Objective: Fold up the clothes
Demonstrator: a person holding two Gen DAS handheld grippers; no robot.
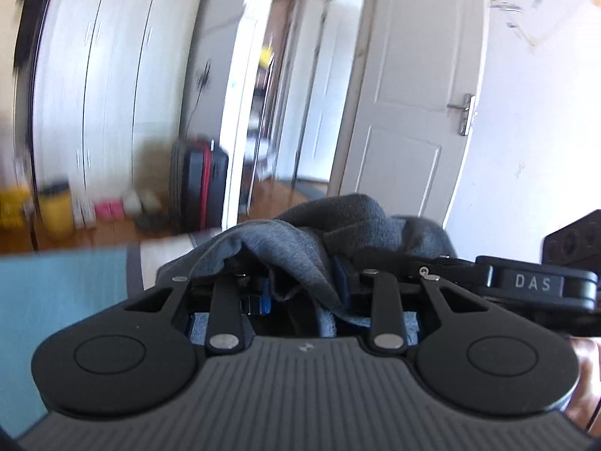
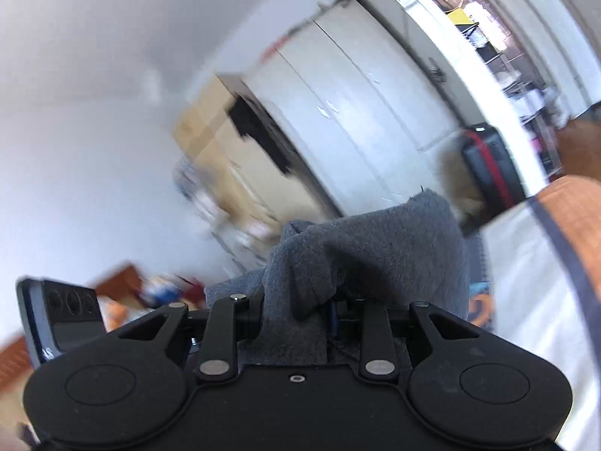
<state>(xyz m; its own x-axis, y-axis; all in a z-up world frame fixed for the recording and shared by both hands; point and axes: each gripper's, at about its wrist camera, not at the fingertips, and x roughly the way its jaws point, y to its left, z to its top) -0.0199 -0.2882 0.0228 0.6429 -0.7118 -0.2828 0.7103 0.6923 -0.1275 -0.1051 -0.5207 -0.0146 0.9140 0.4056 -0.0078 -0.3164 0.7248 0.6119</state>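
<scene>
A dark grey knit garment (image 1: 300,248) is bunched over my left gripper (image 1: 300,293), which is shut on it; the cloth hides the fingertips. The same grey garment (image 2: 375,248) drapes over my right gripper (image 2: 330,308), also shut on it, fingertips hidden under the folds. Both grippers are raised and point out into the room, and both views are blurred. The other gripper's body (image 1: 537,285) shows at the right edge of the left wrist view, close beside mine.
White wardrobe doors (image 1: 105,94), a dark suitcase with a red stripe (image 1: 199,184), an open doorway and a white door (image 1: 413,112) lie ahead. A light blue surface (image 1: 56,300) is below left. Cardboard boxes (image 2: 210,131) stand by the wardrobe in the right wrist view.
</scene>
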